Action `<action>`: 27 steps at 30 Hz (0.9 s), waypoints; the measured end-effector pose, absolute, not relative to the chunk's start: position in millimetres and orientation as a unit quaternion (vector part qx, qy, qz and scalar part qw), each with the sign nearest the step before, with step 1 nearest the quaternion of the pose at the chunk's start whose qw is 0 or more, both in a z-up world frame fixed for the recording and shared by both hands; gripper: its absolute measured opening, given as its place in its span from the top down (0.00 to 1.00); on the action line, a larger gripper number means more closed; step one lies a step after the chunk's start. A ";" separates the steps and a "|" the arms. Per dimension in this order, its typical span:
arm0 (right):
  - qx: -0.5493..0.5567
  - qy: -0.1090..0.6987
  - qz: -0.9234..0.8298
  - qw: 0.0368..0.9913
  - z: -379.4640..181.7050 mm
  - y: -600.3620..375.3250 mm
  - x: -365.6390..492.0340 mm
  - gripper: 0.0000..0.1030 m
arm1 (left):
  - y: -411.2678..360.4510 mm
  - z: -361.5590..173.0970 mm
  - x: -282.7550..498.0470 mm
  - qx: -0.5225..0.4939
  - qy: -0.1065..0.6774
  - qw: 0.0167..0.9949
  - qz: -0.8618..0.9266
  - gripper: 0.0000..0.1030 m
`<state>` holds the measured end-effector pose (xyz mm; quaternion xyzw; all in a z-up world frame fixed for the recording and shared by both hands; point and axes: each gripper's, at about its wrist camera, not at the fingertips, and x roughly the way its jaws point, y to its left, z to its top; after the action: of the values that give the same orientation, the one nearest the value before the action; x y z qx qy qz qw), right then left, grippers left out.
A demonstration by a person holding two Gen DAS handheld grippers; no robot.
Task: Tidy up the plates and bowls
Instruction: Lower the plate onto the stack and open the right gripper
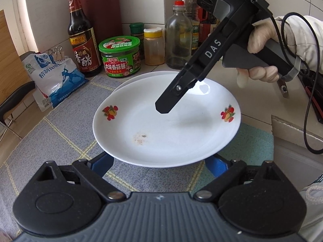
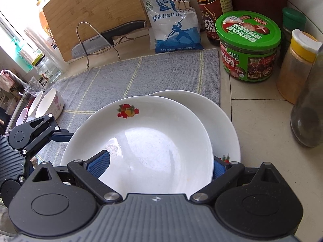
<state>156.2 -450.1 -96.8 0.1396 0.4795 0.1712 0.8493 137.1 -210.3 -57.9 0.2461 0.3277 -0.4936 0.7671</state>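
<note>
A top plate (image 2: 141,141), resting askew on a second plate (image 2: 224,125) on the table's mat (image 2: 121,74), is straddled by both grippers' spread jaws; glazed, stiff, breakable, it is best gripped at the rim.

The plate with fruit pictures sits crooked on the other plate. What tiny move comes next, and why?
Probably nudge the top plate toward the green-lidded jar until it sits squarely on the lower plate. Right now it only partly covers it, leaving the lower plate's far edge showing.
</note>
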 end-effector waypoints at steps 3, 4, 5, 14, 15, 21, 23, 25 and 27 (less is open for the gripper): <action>0.141 0.479 0.168 0.850 -95.7 -451.1 153.9 0.02 | -211.2 -58.5 138.6 0.247 0.327 0.764 -0.498 0.06; 0.142 0.480 0.166 0.850 -95.7 -451.9 153.4 0.02 | -211.4 -58.6 139.1 0.247 0.327 0.763 -0.500 0.06; 0.143 0.480 0.165 0.850 -95.6 -452.5 152.8 0.02 | -211.8 -58.5 139.4 0.248 0.327 0.762 -0.501 0.06; 0.148 0.479 0.145 0.853 -93.1 -457.8 141.2 0.01 | -213.1 -59.4 144.2 0.248 0.324 0.758 -0.508 0.06; 0.151 0.477 0.144 0.854 -92.4 -458.8 139.7 0.01 | -212.9 -59.2 144.4 0.248 0.322 0.758 -0.510 0.06; 0.148 0.470 0.133 0.860 -85.7 -459.6 132.2 0.00 | -215.9 -58.6 142.5 0.252 0.309 0.754 -0.521 0.06; 0.143 0.469 0.128 0.862 -83.7 -458.4 130.2 0.00 | -217.6 -59.7 142.5 0.254 0.307 0.754 -0.522 0.06; 0.138 0.468 0.123 0.864 -81.9 -457.2 128.3 0.00 | -218.5 -60.4 143.0 0.254 0.307 0.753 -0.524 0.06; 0.135 0.468 0.119 0.865 -80.5 -455.7 126.6 0.00 | -218.7 -60.4 143.2 0.252 0.307 0.752 -0.525 0.06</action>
<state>126.6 -455.7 -80.5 0.1349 0.4684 0.1189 0.8650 143.2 -218.7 -60.4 0.2522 0.3073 -0.5253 0.7524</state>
